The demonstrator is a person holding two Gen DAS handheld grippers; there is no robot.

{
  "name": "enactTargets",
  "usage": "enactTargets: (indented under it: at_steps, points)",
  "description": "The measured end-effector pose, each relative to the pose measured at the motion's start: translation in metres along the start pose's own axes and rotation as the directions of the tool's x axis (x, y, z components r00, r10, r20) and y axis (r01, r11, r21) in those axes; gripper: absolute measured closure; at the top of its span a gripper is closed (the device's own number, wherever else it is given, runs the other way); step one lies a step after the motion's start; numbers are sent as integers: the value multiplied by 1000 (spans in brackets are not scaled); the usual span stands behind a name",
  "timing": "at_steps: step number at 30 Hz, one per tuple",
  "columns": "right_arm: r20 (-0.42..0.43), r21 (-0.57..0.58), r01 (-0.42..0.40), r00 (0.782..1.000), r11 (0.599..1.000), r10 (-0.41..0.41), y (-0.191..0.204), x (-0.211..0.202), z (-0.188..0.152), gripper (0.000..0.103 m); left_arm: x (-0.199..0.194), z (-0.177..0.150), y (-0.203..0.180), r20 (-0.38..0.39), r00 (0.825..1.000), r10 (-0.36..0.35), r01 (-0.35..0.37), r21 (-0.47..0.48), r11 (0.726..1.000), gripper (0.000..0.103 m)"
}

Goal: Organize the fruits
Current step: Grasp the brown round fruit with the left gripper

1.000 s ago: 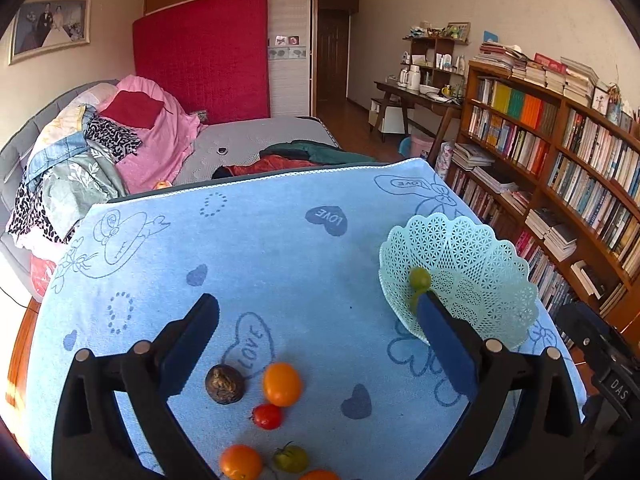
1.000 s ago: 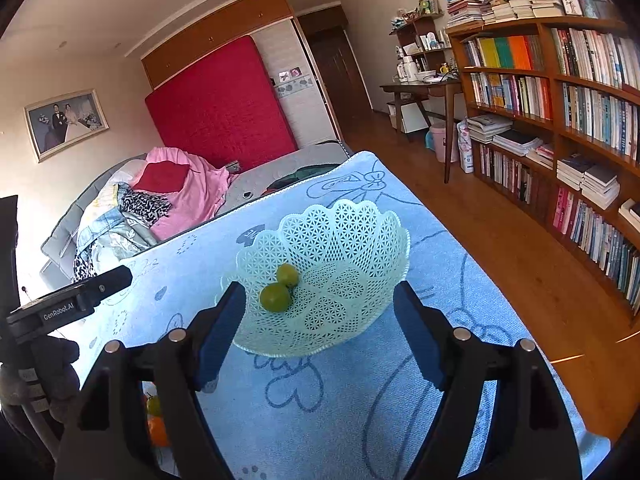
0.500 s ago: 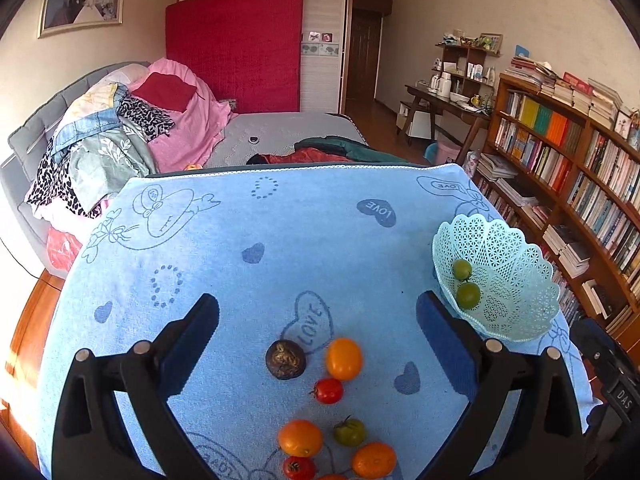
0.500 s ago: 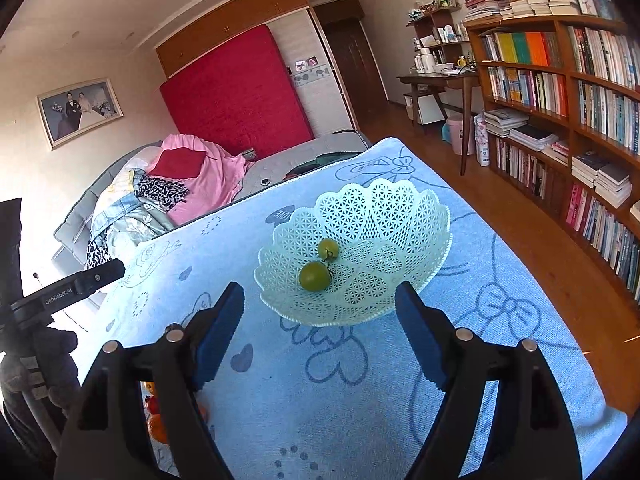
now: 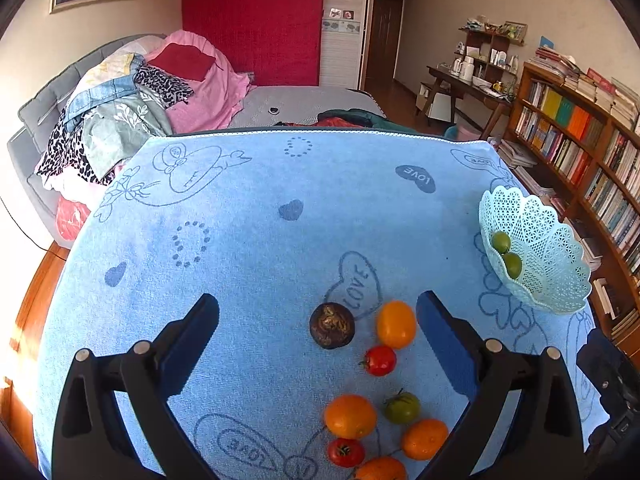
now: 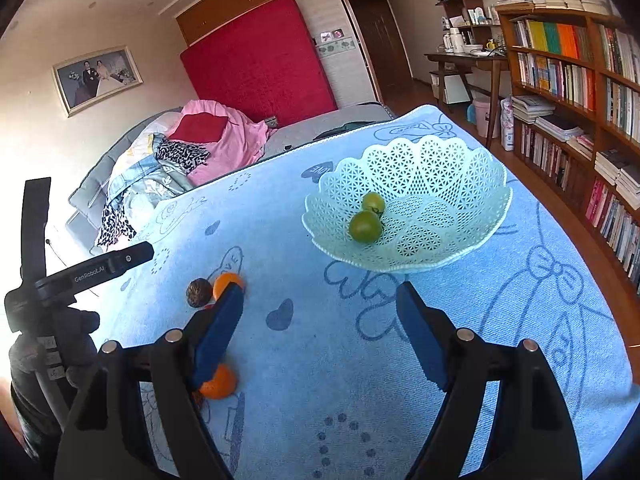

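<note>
Counter [image 5: 280, 248], blue cloth. Left tool [image 5: 318, 320]: spread, empty, above loose fruit. Right tool [image 6: 320, 312]: spread, empty, near basket [image 6: 440, 168]. Basket: two green fruits [image 6: 365, 227]. Brown fruit [image 5: 331, 325] beside orange fruit [image 5: 396, 324]; red tomato [image 5: 379, 360] just beside.
</note>
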State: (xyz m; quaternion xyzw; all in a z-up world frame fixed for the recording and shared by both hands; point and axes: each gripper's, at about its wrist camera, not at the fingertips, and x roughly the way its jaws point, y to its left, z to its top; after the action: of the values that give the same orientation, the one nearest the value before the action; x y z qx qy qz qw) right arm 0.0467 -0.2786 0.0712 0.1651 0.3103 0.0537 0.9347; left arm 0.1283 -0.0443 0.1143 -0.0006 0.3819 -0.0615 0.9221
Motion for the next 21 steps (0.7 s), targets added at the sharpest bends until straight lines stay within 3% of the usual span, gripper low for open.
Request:
enactTargets:
  at_steps: [21]
  points:
    - [-184,-79,-84,981,993,69,42,45,-41,23,65,-20,15,-152,988,15,-17,-12,1000,5]
